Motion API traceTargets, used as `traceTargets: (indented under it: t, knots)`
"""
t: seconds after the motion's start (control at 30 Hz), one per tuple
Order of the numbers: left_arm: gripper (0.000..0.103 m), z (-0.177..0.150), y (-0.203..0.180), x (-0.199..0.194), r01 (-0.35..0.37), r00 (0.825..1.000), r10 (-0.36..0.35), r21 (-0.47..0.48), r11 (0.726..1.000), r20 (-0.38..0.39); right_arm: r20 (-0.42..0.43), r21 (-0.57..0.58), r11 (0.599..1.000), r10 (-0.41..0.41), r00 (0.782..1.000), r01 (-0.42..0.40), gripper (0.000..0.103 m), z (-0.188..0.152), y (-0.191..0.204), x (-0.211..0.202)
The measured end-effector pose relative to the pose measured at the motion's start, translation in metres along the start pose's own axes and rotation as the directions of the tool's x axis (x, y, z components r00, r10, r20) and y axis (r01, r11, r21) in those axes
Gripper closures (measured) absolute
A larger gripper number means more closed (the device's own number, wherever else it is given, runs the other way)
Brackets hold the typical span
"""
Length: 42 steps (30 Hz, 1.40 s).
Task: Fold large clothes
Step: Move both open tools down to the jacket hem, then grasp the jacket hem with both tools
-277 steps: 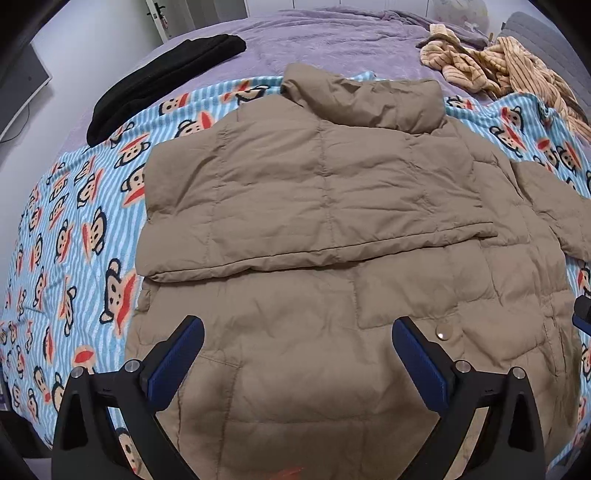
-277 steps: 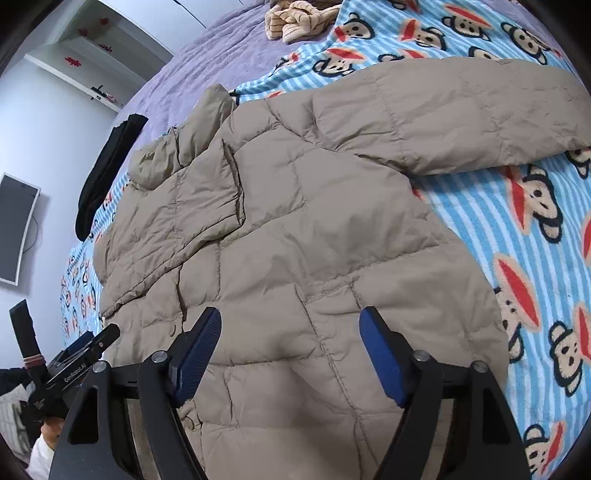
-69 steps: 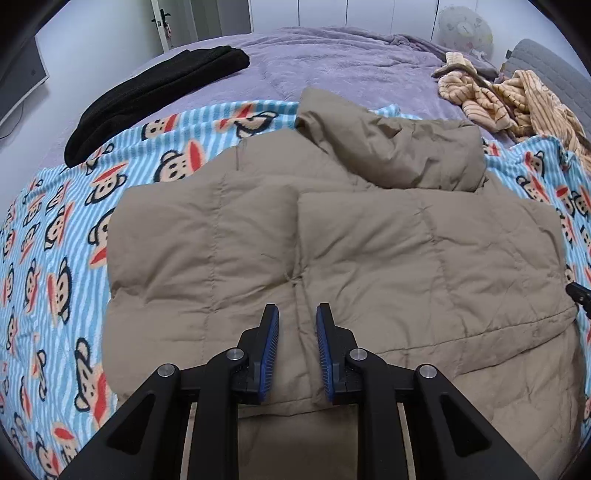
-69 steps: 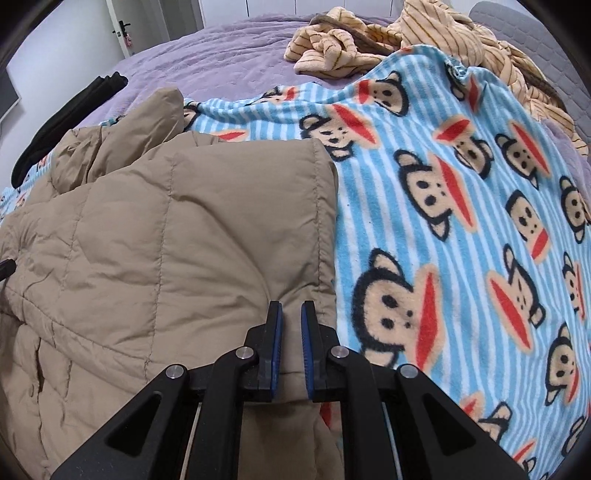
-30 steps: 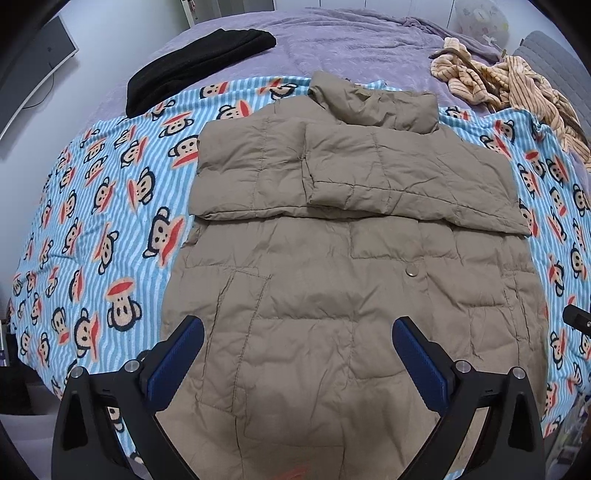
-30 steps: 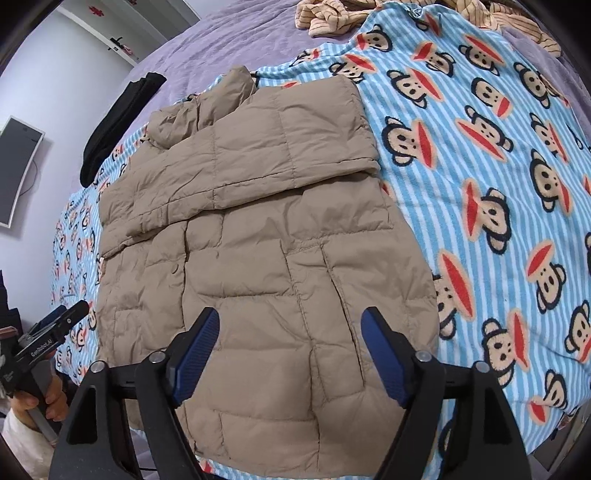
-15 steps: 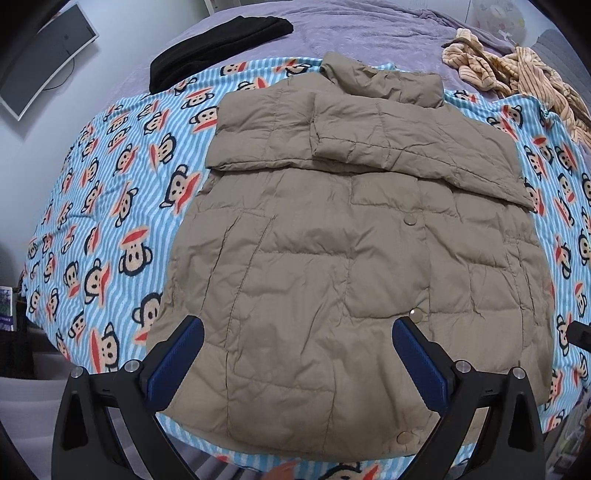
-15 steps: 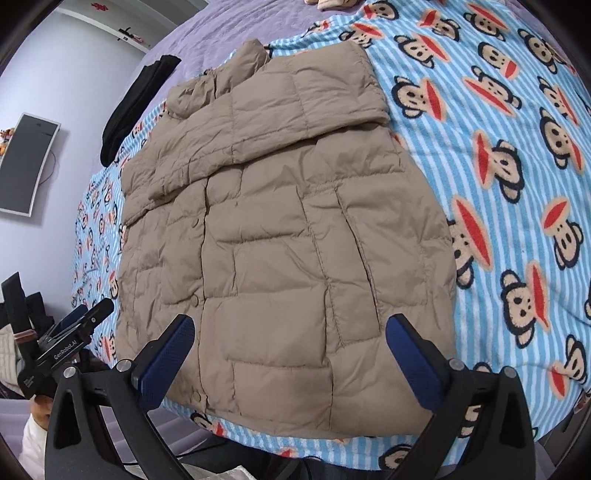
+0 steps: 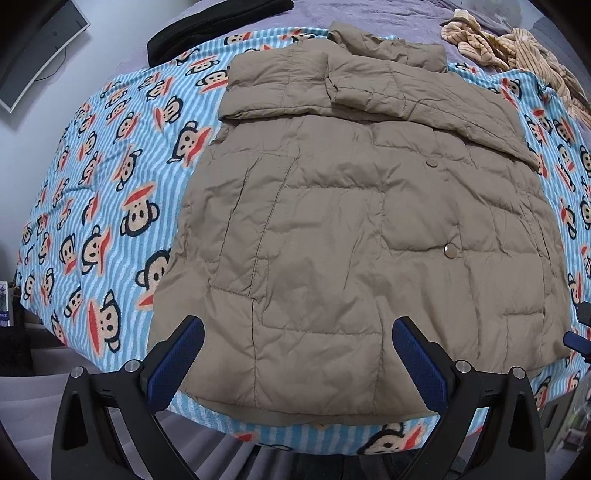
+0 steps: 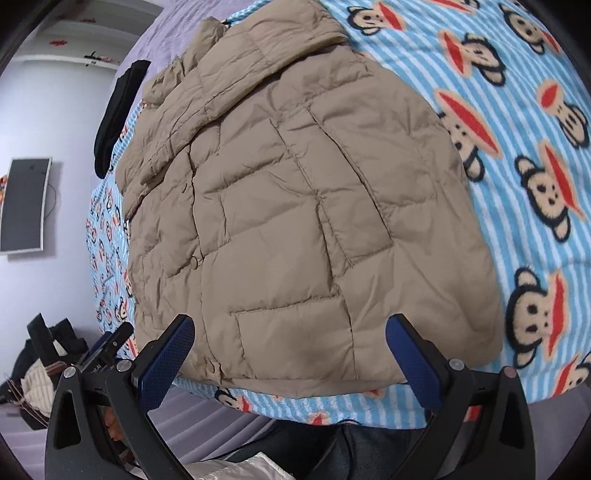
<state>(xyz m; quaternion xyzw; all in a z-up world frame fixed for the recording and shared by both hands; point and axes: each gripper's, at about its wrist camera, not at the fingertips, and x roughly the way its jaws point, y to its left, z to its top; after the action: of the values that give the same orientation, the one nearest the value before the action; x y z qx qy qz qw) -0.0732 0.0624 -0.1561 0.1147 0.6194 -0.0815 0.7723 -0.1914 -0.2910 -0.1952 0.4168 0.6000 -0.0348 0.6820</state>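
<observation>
A tan puffer jacket [image 9: 351,221] lies flat on the bed, front up, both sleeves folded across its chest below the collar. It also shows in the right wrist view [image 10: 295,206]. My left gripper [image 9: 295,363] is open and empty, hovering over the jacket's hem near the bed's front edge. My right gripper [image 10: 290,360] is open and empty, over the hem's right part. The left gripper shows at the lower left of the right wrist view [image 10: 107,343].
A blue striped monkey-print blanket [image 9: 110,177] covers the bed under the jacket. A black garment [image 9: 207,26] lies at the far left, striped beige clothes [image 9: 517,48] at the far right. A monitor [image 10: 24,203] hangs on the left wall. The bed's front edge is just below the hem.
Both grippers have pulled back toward the bed's front edge and now sit over the hem. Earlier they shut to lay the sleeves across the chest, then opened.
</observation>
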Motion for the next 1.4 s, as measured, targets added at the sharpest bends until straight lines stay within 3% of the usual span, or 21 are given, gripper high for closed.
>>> traceTargets:
  t: [0.27, 0.37, 0.53, 0.67, 0.77, 0.97, 1.13, 1.2, 1.27, 1.3, 1.37, 1.4]
  knots:
    - [0.001, -0.036, 0.044, 0.027, 0.136, 0.987, -0.140, -0.063, 0.989, -0.075, 0.014, 0.194, 0.980, 0.048, 0.999, -0.050, 0.001, -0.058, -0.028, 0.016]
    - [0.001, -0.048, 0.069, 0.029, 0.212, 0.972, -0.222, -0.126, 0.969, -0.073, 0.037, 0.257, 0.962, 0.083, 0.996, -0.090, 0.009, -0.074, -0.038, 0.019]
    - [0.001, -0.065, 0.105, 0.042, 0.359, 0.915, -0.393, -0.256, 0.897, -0.095, 0.080, 0.338, 0.928, 0.139, 0.987, -0.158, 0.025, -0.087, -0.054, 0.022]
    - [0.001, -0.079, 0.119, 0.060, 0.446, 0.854, -0.509, -0.349, 0.824, -0.111, 0.105, 0.385, 0.904, 0.159, 0.982, -0.187, 0.025, -0.091, -0.066, 0.024]
    - [0.001, -0.084, 0.118, 0.074, 0.476, 0.823, -0.555, -0.388, 0.789, -0.121, 0.112, 0.415, 0.888, 0.165, 0.980, -0.197, 0.025, -0.094, -0.074, 0.027]
    - [0.001, -0.067, 0.102, 0.086, 0.513, 0.804, -0.588, -0.398, 0.761, -0.089, 0.114, 0.435, 0.878, 0.165, 0.980, -0.199, 0.025, -0.092, -0.077, 0.033]
    - [0.001, -0.045, 0.089, 0.091, 0.519, 0.806, -0.588, -0.394, 0.759, -0.071, 0.154, 0.479, 0.846, 0.182, 0.971, -0.234, 0.025, -0.085, -0.083, 0.041]
    - [0.010, -0.040, 0.085, 0.091, 0.504, 0.820, -0.568, -0.382, 0.774, -0.069, 0.177, 0.501, 0.826, 0.195, 0.965, -0.259, 0.025, -0.084, -0.087, 0.044]
    - [0.037, -0.036, 0.082, 0.091, 0.477, 0.838, -0.539, -0.363, 0.801, -0.088, 0.212, 0.528, 0.794, 0.219, 0.952, -0.300, 0.025, -0.083, -0.091, 0.047]
    - [0.045, -0.035, 0.082, 0.091, 0.474, 0.840, -0.535, -0.357, 0.805, -0.092, 0.226, 0.541, 0.780, 0.226, 0.948, -0.315, 0.025, -0.083, -0.094, 0.047]
    - [0.073, -0.036, 0.087, 0.090, 0.482, 0.837, -0.540, -0.348, 0.805, -0.090, 0.264, 0.577, 0.735, 0.245, 0.933, -0.356, 0.025, -0.085, -0.101, 0.049]
    - [0.078, -0.035, 0.090, 0.088, 0.484, 0.839, -0.539, -0.345, 0.804, -0.080, 0.281, 0.591, 0.713, 0.255, 0.925, -0.377, 0.025, -0.087, -0.105, 0.050]
